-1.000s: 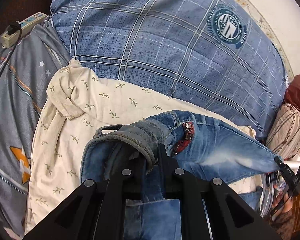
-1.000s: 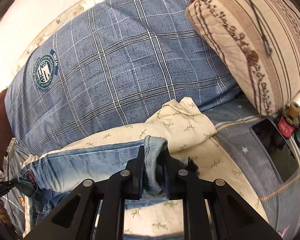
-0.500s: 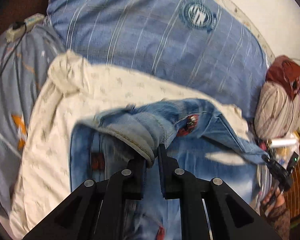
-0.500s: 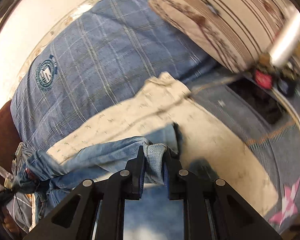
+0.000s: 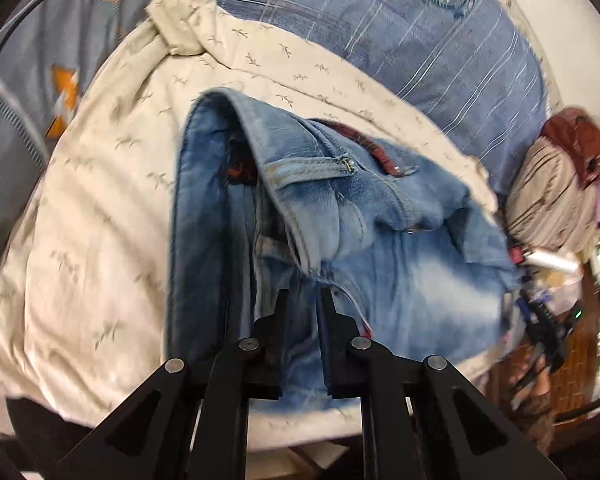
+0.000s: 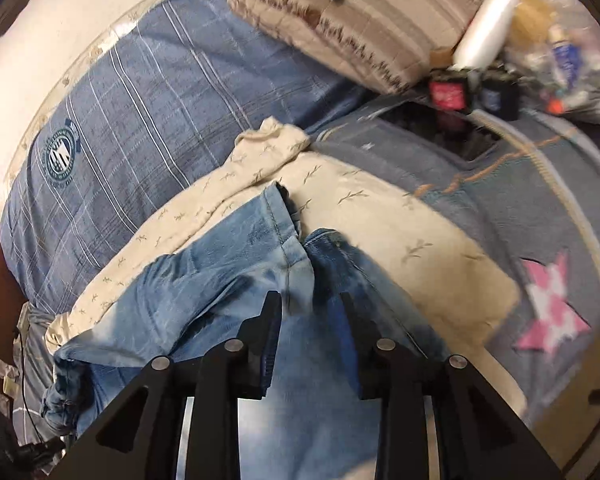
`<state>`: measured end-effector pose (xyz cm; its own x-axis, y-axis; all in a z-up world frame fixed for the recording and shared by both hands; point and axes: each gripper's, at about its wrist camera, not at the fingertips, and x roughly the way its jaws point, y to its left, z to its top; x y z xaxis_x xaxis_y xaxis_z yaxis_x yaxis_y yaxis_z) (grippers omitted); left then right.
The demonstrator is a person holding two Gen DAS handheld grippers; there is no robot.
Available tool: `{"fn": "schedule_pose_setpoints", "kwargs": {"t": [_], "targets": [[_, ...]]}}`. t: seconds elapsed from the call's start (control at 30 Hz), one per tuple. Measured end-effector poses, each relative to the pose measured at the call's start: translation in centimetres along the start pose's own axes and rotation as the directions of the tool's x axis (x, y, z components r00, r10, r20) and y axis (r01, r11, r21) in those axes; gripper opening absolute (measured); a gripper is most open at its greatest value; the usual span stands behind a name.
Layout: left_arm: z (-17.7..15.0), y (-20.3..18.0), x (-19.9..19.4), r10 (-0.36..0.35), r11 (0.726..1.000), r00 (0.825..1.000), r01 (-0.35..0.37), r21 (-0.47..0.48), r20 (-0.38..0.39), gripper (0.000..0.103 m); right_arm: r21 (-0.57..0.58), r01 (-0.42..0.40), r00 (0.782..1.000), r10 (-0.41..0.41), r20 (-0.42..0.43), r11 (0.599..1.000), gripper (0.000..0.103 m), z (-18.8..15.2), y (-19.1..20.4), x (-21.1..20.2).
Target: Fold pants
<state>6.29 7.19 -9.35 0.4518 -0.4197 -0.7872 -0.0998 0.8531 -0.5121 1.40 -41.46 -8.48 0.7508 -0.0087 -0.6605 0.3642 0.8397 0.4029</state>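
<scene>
A bed covered by a grey sheet with star prints carries everything. Along its far edge, against the wall, lies a large blue checked pillow bearing a round crest. A striped beige cushion sits at the far right corner of the bed, next to a clutter of small bottles and a white roll.

A cream blanket with a sprig pattern is spread over the middle of the bed, its far corner rolled over beside the blue pillow. The faded blue jeans lie on this blanket, folded over on themselves, one layer resting on another, with the waistband and a belt loop on top.

The left gripper hangs just over the denim, its jaws slightly parted with cloth showing between them; whether they pinch it cannot be told. The right gripper is released, its jaws wide apart above the jeans' hem, grasping nothing.
</scene>
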Motion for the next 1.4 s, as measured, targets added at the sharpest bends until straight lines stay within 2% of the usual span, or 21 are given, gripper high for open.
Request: {"fn": "schedule_pose_setpoints", "kwargs": {"t": [0.1, 0.13, 0.17, 0.23, 0.27, 0.33, 0.4, 0.43, 0.53, 0.6, 0.73, 0.9, 1.0, 1.2, 1.27, 1.4], "targets": [[0.2, 0.7, -1.2, -0.045, 0.998, 0.999, 0.045, -0.041, 0.012, 0.015, 0.007, -0.061, 0.998, 0.061, 0.012, 0.998, 0.055, -0.6, 0.9, -2.0], [0.4, 0.9, -1.4, -0.058, 0.997, 0.998, 0.059, -0.058, 0.014, 0.022, -0.001, -0.085, 0.996, 0.085, 0.008, 0.996, 0.060, -0.8, 1.6, -2.3], [0.6, 1.1, -1.5, -0.073, 0.994, 0.997, 0.074, -0.079, 0.015, 0.029, -0.011, -0.115, 0.993, 0.115, -0.006, 0.993, 0.061, -1.1, 2.7, -2.5], [0.6, 1.7, -1.4, -0.091, 0.989, 0.996, 0.093, -0.117, 0.023, 0.031, -0.010, -0.204, 0.978, 0.203, -0.056, 0.979, 0.065, -1.9, 4.8, -1.9], [0.8, 1.8, -1.2, -0.108, 0.985, 0.994, 0.110, -0.133, 0.019, 0.031, 0.001, -0.246, 0.966, 0.245, -0.086, 0.969, 0.065, -2.3, 5.7, -1.4], [1.0, 2.0, -0.9, -0.141, 0.976, 0.990, 0.140, -0.164, 0.010, 0.031, 0.040, -0.338, 0.928, 0.340, -0.154, 0.940, 0.065, -3.4, 7.7, 0.1], [1.3, 2.0, -0.5, -0.168, 0.968, 0.986, 0.168, -0.186, 0.013, 0.032, 0.071, -0.387, 0.897, 0.393, -0.202, 0.919, 0.065, -4.3, 9.4, 1.4], [1.5, 2.0, -0.5, -0.171, 0.967, 0.985, 0.171, -0.187, 0.018, 0.032, 0.094, -0.420, 0.871, 0.430, -0.236, 0.903, 0.065, -4.9, 10.6, 2.5], [1.7, 2.2, -0.2, -0.183, 0.960, 0.983, 0.185, -0.209, 0.030, 0.033, 0.162, -0.475, 0.818, 0.502, -0.282, 0.865, 0.065, -6.0, 12.8, 4.8], [2.0, 2.3, 0.2, -0.200, 0.953, 0.979, 0.202, -0.226, 0.030, 0.033, 0.213, -0.503, 0.775, 0.546, -0.318, 0.838, 0.066, -6.8, 14.5, 6.5], [2.2, 2.4, 1.1, -0.208, 0.947, 0.978, 0.210, -0.242, 0.032, 0.033, 0.250, -0.519, 0.736, 0.576, -0.356, 0.817, 0.068, -7.8, 16.8, 8.4], [2.5, 3.3, 1.9, -0.227, 0.934, 0.973, 0.226, -0.275, 0.029, 0.033, 0.360, -0.516, 0.690, 0.626, -0.363, 0.777, 0.069, -8.7, 17.0, 10.5], [3.0, 3.8, 2.0, -0.239, 0.926, 0.970, 0.239, -0.293, 0.036, 0.033, 0.405, -0.524, 0.672, 0.656, -0.343, 0.749, 0.069, -8.7, 17.1, 11.1], [3.6, 3.8, 2.5, -0.225, 0.935, 0.974, 0.224, -0.273, 0.029, 0.033, 0.447, -0.525, 0.679, 0.673, -0.294, 0.725, 0.072, -7.8, 17.4, 12.2], [3.3, 4.0, 2.4, -0.239, 0.932, 0.971, 0.232, -0.278, 0.009, 0.033, 0.469, -0.523, 0.675, 0.682, -0.282, 0.712, 0.073, -7.7, 17.4, 12.7], [3.0, 4.7, 1.1, -0.213, 0.940, 0.976, 0.218, -0.262, 0.046, 0.037, 0.490, -0.508, 0.667, 0.684, -0.297, 0.708, 0.073, -7.8, 18.1, 14.0]]}}
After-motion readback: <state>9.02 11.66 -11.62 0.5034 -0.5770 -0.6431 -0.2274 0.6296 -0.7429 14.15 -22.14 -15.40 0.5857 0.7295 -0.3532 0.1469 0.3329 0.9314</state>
